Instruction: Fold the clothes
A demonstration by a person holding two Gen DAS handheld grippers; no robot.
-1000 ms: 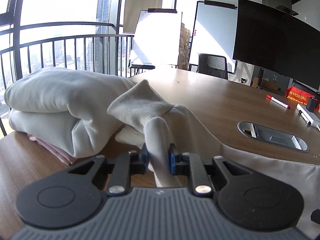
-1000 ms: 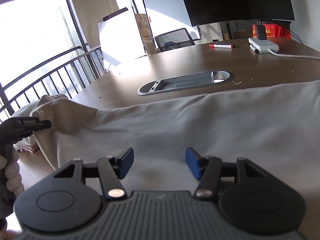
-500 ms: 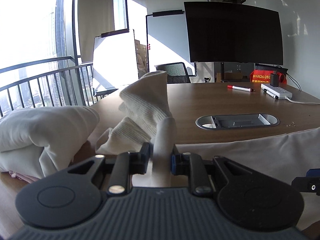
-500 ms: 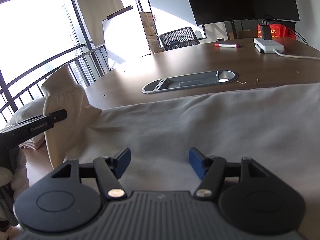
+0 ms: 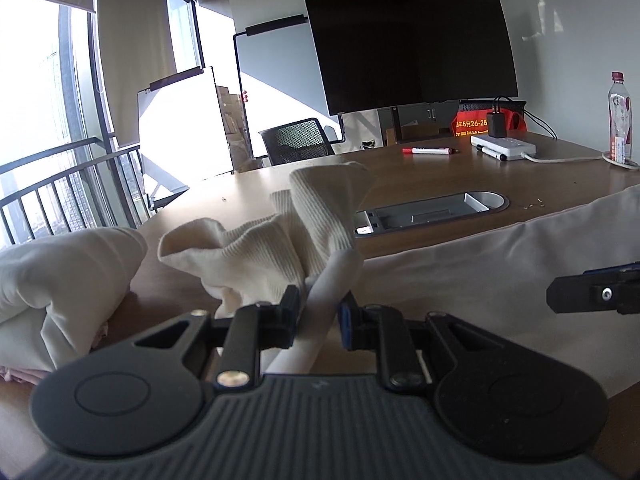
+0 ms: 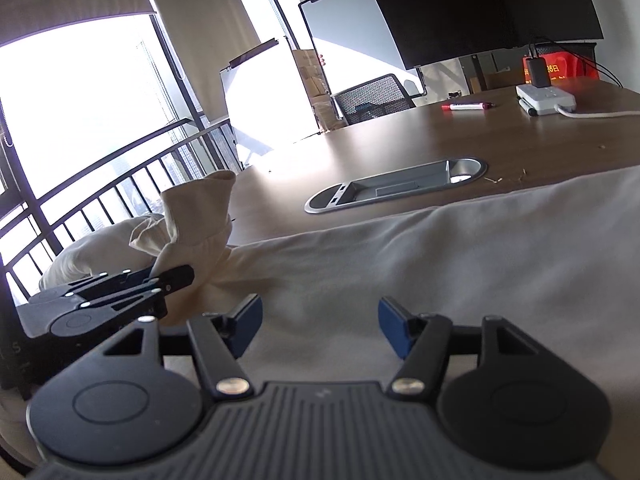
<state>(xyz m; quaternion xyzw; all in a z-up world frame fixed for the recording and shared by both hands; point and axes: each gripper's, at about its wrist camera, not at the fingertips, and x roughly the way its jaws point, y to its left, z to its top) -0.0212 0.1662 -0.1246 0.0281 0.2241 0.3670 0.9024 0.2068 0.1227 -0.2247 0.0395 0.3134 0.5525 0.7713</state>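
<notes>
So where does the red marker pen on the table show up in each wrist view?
Left wrist: the red marker lies on the far side of the table, right of centre, just left of the white power strip.
Right wrist: the red marker lies upper right, again just left of the power strip.
Shared landmark: the oval cable hatch in the tabletop.

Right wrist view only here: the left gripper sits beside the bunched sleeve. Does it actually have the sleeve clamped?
Observer: Yes. The left wrist view shows the left gripper shut on the sleeve, just below the ribbed cuff.
Operator: Anything under the folded pile beyond it?
Observer: A pink garment shows beneath it.
Operator: What's at the far right of the table?
Observer: A bottle stands upright there.
</notes>
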